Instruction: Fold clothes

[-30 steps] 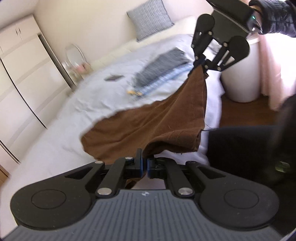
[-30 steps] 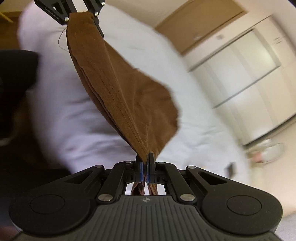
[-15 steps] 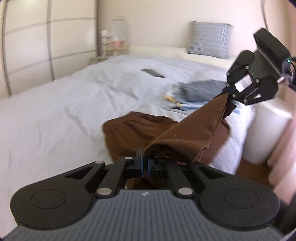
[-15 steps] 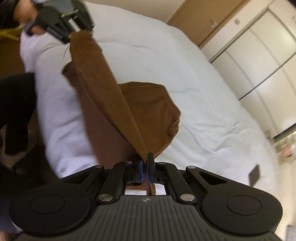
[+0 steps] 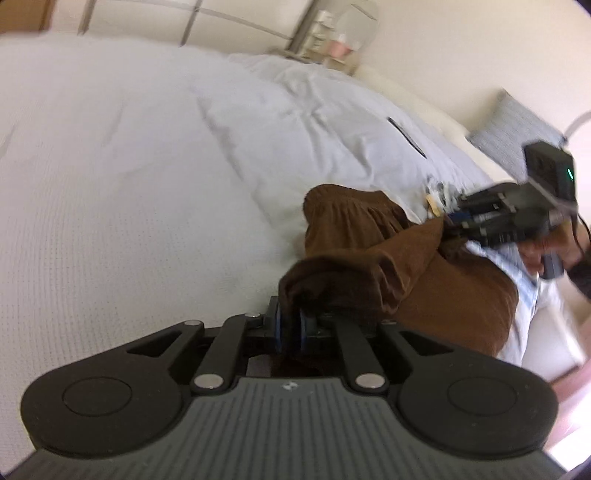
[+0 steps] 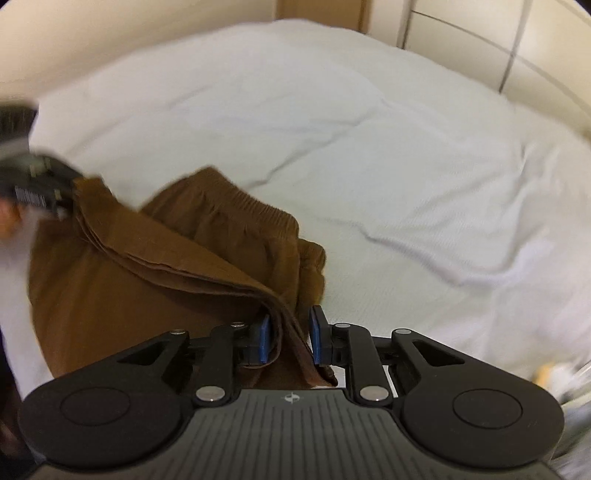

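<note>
1. In the left wrist view, the left gripper is clenched on a bunched edge of the brown garment, cloth pinched between its blue pads and spilling over the fingertips

2. In the right wrist view, the right gripper stands released: its blue pads are parted, and the layered edge of the brown garment passes loosely through the gap between them

3. The garment lies doubled over on the white bed cover, near the bed's edge, its gathered elastic waistband on the side away from the grippers and a raised fold running from one gripper to the other

4. Seen from the left wrist camera, the right gripper sits low at the far end of that fold, held by a person's hand; its image is blurred

5. Just beyond it, a pile of other clothing rests on the bed, too smeared to make out

6. Farther up the cover lies a flat dark object, thin and oblong

7. At the head of the bed, a grey patterned cushion leans against the cream wall

8. No container is in use; the shelf items in the far corner are too blurred to identify
</note>
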`<state>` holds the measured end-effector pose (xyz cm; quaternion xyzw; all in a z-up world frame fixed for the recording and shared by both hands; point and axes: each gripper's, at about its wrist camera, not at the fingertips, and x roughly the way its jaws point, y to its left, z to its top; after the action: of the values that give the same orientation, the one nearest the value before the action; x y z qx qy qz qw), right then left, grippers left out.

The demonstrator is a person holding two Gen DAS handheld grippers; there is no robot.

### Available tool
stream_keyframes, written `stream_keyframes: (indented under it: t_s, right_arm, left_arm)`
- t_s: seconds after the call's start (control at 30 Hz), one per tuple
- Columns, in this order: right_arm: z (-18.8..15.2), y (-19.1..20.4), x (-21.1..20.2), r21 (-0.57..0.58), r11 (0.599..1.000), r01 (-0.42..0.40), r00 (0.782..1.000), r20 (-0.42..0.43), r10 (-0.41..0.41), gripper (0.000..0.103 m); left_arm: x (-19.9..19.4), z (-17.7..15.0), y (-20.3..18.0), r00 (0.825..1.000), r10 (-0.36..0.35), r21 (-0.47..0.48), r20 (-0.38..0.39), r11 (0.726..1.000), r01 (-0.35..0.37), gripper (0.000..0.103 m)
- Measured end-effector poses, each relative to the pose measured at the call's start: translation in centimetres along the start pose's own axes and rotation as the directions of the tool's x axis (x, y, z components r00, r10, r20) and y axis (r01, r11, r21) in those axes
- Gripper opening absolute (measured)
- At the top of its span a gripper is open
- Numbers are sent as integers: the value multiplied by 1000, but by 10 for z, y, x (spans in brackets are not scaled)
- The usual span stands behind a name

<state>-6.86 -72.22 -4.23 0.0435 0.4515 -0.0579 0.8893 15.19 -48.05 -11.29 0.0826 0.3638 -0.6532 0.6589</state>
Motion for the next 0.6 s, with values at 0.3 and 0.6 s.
stream_keyframes:
  t_s: [0.3,0.6]
  right_arm:
    - [-24,-41,-33,334,937,-102,982,184,41,48]
    - [-75,-57,-61,550,795,-254,935,349,58,65]
  left_arm:
    - [8,9,23,999,34,-195,17,980,-31,5]
    - [5,12,20,999,31,-175,10,984,-28,8]
